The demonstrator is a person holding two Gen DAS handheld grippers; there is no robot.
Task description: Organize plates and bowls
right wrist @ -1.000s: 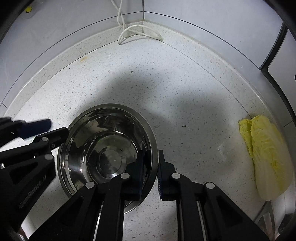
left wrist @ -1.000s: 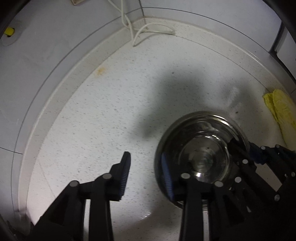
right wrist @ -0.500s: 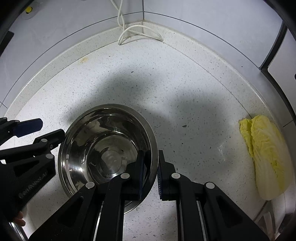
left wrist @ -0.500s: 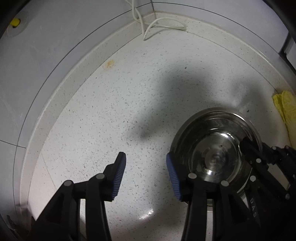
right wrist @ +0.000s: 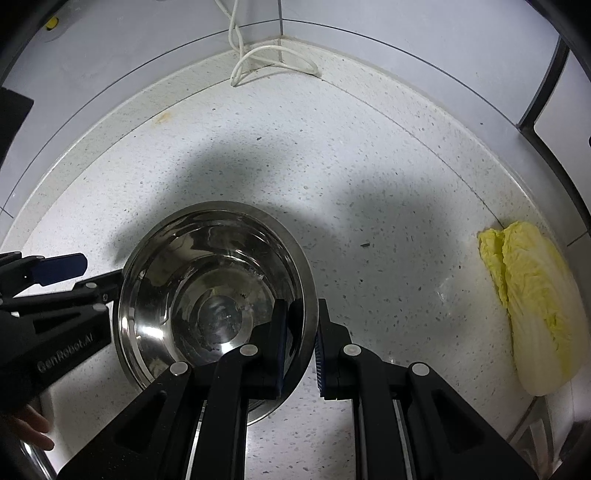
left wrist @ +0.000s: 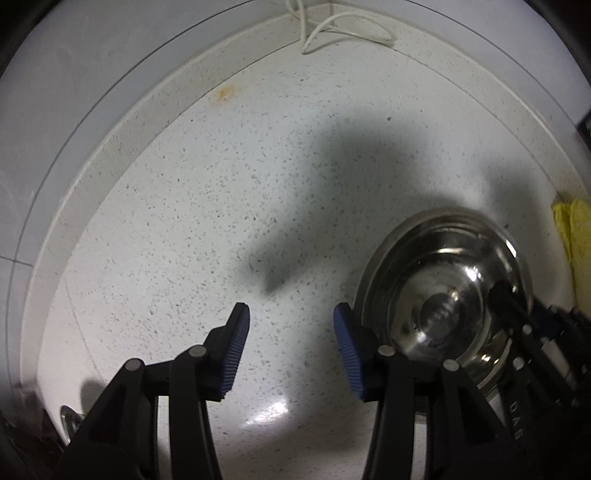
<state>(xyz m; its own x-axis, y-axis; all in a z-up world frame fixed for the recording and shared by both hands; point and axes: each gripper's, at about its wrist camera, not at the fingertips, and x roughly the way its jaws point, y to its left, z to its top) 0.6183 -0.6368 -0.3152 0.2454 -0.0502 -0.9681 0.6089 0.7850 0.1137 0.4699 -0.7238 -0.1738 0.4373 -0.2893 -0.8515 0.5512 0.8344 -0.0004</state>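
Observation:
A steel bowl (right wrist: 207,288) sits on the speckled white counter, and it also shows in the left wrist view (left wrist: 443,295) at the right. My right gripper (right wrist: 301,343) is shut on the bowl's near right rim, one finger inside and one outside. My left gripper (left wrist: 291,350) is open and empty over bare counter, just left of the bowl; it appears in the right wrist view (right wrist: 62,269) beside the bowl's left rim, apart from it.
A napa cabbage (right wrist: 532,295) lies at the right by the wall, also at the right edge of the left wrist view (left wrist: 576,251). A white cable (right wrist: 258,62) loops in the far corner (left wrist: 332,33). Tiled walls bound the counter.
My left gripper has let go of the bowl's left rim and moved away to the left, open. My right gripper keeps its hold on the rim and the bowl has barely shifted.

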